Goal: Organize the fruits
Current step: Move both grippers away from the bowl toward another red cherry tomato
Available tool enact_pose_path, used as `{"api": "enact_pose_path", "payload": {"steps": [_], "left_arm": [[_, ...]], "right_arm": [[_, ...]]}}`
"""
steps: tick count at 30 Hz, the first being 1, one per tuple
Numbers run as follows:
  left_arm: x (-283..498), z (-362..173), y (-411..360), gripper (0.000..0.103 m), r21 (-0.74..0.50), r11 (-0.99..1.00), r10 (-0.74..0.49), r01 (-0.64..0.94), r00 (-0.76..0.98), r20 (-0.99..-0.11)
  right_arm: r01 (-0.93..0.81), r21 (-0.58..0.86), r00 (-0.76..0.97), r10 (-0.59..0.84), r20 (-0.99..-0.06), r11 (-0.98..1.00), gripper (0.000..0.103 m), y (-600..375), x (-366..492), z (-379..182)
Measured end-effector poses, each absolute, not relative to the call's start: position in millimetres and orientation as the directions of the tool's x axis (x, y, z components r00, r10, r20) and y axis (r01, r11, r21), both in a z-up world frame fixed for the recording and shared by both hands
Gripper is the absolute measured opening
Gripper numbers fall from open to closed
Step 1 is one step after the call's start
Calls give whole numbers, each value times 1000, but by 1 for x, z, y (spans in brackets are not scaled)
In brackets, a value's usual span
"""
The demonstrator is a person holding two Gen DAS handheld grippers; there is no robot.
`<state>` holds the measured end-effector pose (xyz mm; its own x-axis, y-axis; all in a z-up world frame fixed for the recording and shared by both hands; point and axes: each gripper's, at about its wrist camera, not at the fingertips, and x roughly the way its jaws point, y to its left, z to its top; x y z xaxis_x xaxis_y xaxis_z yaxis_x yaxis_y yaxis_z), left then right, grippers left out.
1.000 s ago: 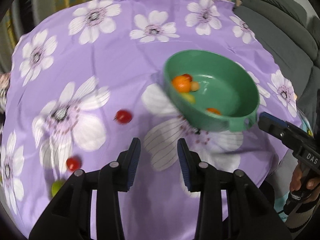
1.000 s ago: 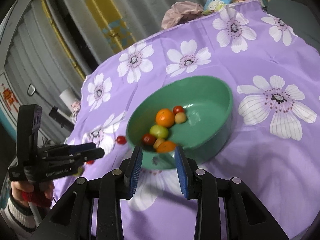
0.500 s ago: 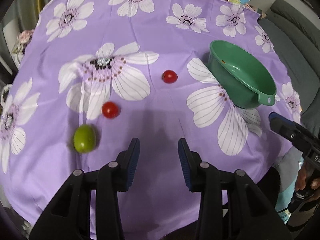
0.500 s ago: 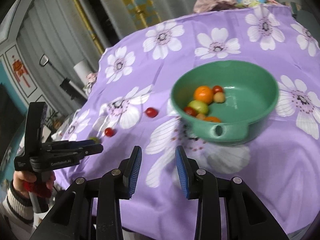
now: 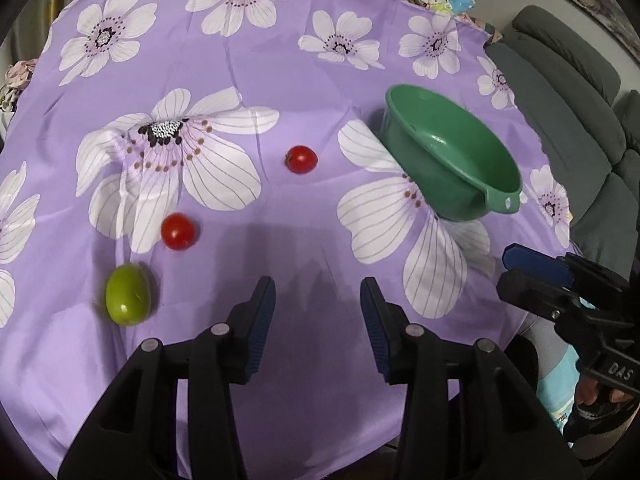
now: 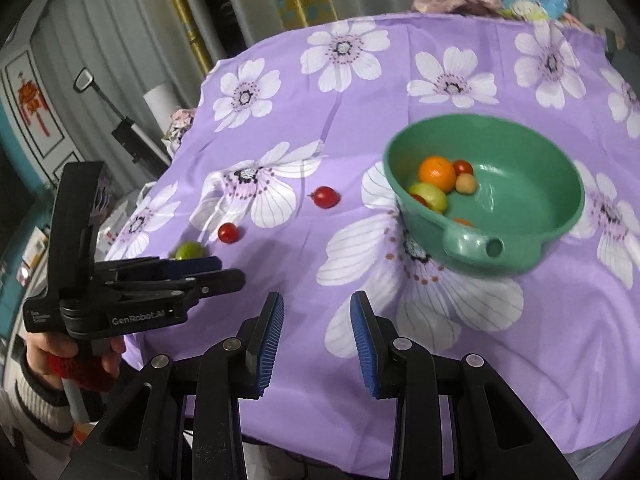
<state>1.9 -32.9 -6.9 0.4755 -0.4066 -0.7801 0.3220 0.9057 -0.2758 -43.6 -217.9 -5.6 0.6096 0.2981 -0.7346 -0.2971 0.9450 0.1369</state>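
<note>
left gripper (image 5: pixel 318 300): my fingers (image 5: pixel 262 312) are opening, a moderate gap between them, nothing inside; they hang over bare purple cloth near the front edge of the surface
right gripper (image 6: pixel 316 320): my fingers (image 6: pixel 272 328) stand narrow with a gap and hold nothing; purple cloth shows between them
surface (image 5: pixel 280 60): a round top under a purple cloth printed with large white flowers
green bowl (image 6: pixel 532 216): sits on the cloth ahead and to the right of my right gripper, its handle tab with a hole turned toward me; in the left view it lies to the right
fruits in bowl: an orange (image 6: pixel 437 168), a small red tomato (image 6: pixel 463 167) and a pale round fruit (image 6: pixel 466 184) touch one another at the bowl's left inner side; a green fruit (image 6: pixel 432 196) lies just in front of the orange, with a bit of red and a bit of orange partly hidden by the rim
loose green fruit (image 5: pixel 128 294): on the cloth left of my left gripper, near the front edge
near red tomato (image 5: pixel 178 231): just beyond the loose green fruit, apart from it
far red tomato (image 5: pixel 301 159): farther in, between the near red tomato and the green bowl, well apart from both
sofa (image 5: pixel 568 120): grey, beyond the right edge of the surface
hands: each holds a gripper handle; the left hand (image 6: pixel 60 350) shows a striped sleeve
</note>
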Motion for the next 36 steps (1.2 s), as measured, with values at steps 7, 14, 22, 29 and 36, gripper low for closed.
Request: {"api": "enact_pose_path", "payload": {"steps": [7, 14, 22, 29, 36], "left_arm": [[6, -11, -18, 48, -285, 902, -417, 326, 483, -770], [7, -19, -9, 48, -295, 894, -432, 336, 474, -767], [8, -20, 17, 52, -308, 907, -417, 287, 508, -754], [7, -11, 46, 53, -290, 925, -378, 244, 555, -741], [21, -16, 63, 53, -289, 934, -358, 211, 559, -748]], "right_arm": [[-328, 89, 619, 285, -732, 940, 35, -189, -44, 4], [-339, 49, 612, 260, -747, 939, 35, -172, -48, 5], [-340, 56, 590, 259, -765, 939, 36, -159, -37, -7], [-366, 86, 546, 289, -787, 926, 43, -145, -23, -24], [-356, 103, 516, 287, -807, 929, 43, -141, -2, -37]]}}
